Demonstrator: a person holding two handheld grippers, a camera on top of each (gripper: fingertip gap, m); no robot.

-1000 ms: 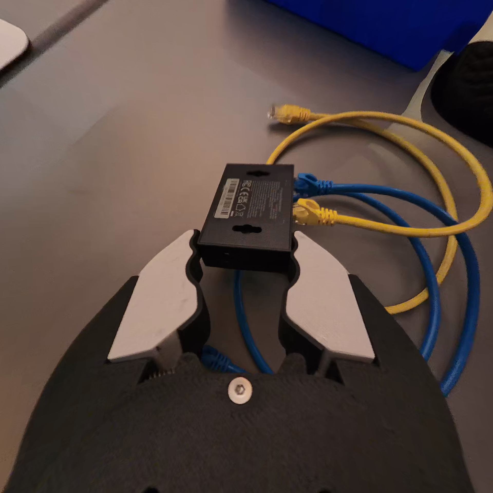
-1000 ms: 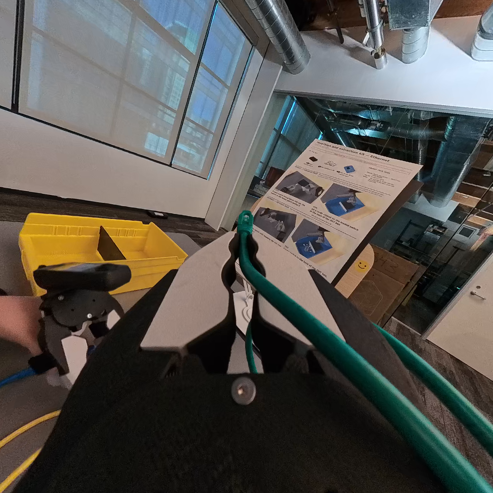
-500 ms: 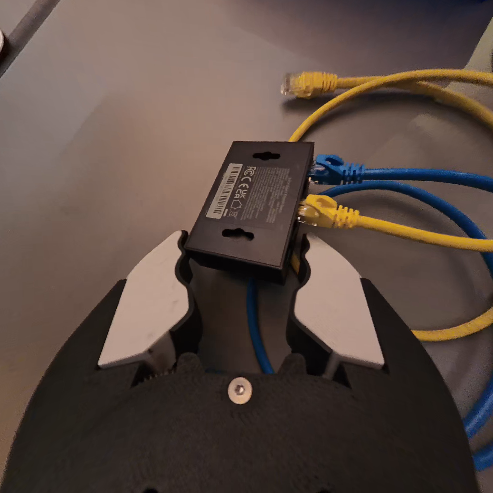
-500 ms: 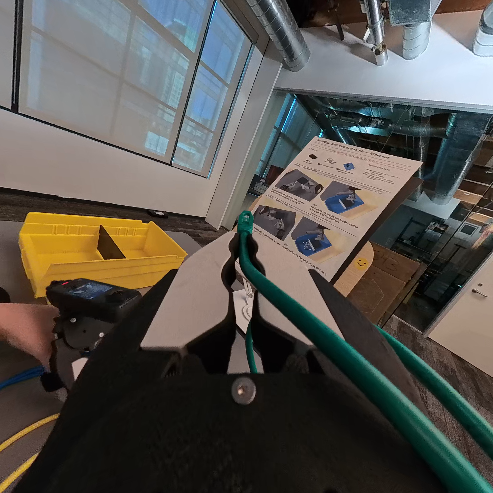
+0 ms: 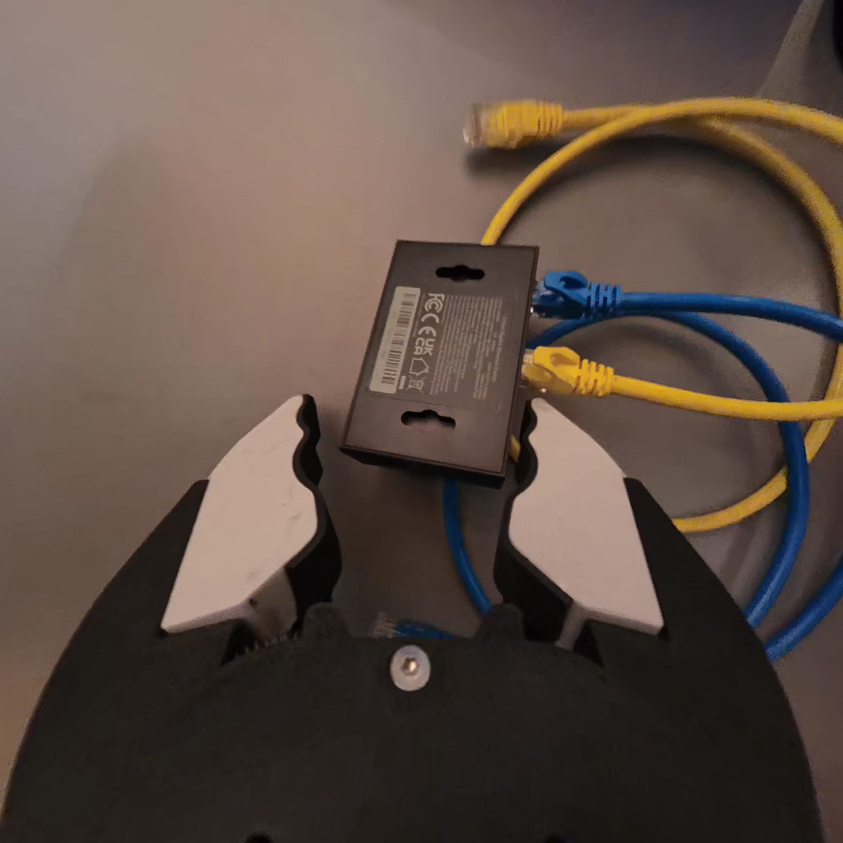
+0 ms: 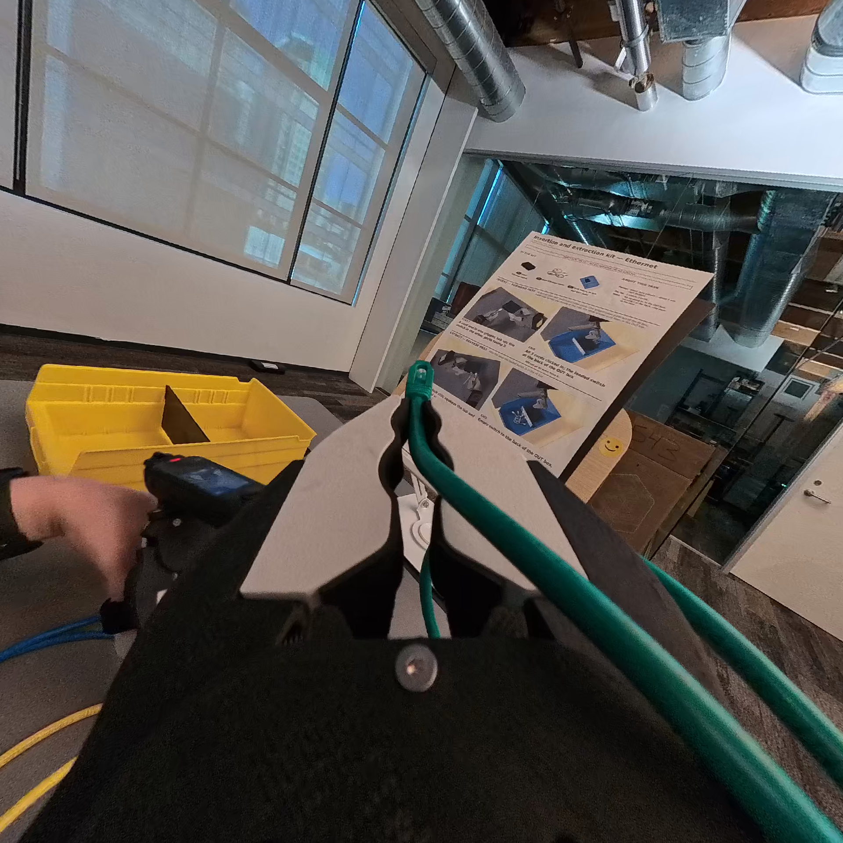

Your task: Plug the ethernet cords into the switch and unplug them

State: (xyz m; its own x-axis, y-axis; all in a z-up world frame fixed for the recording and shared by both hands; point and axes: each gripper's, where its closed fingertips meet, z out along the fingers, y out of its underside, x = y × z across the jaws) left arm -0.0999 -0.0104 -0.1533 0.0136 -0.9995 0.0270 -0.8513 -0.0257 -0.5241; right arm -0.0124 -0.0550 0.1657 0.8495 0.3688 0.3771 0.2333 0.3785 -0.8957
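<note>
Looking through the left wrist view, I see the left gripper (image 5: 419, 403) has let go. Half a second ago its fingers pinched the near end of the switch (image 5: 442, 360). Now they stand spread, the left finger clear of the switch and the right finger just beside its near right corner. The switch lies underside up and slightly skewed, and I cannot tell whether it rests flat. On the switch's right side the blue plug (image 5: 565, 294) and the yellow plug (image 5: 561, 376) sit in their ports as before. A loose yellow plug (image 5: 506, 123) lies beyond the switch to the right. A blue cord (image 5: 460, 547) runs out from under the switch's near edge.

In the right wrist view, the hand (image 6: 77, 520) holding the left gripper has come in closer than a second ago. The right gripper (image 6: 413, 410) stays clenched on the green cord (image 6: 524, 547), whose plug (image 6: 418, 376) pokes out just past the fingertips.

The table (image 5: 182, 182) under the switch is plain grey. Across the room from left to right are a yellow bin (image 6: 137, 410) with a divider, tall windows (image 6: 182, 137), a silver duct (image 6: 474, 54) overhead, an instruction board (image 6: 570, 356) on a stand, and a white door (image 6: 798, 502).
</note>
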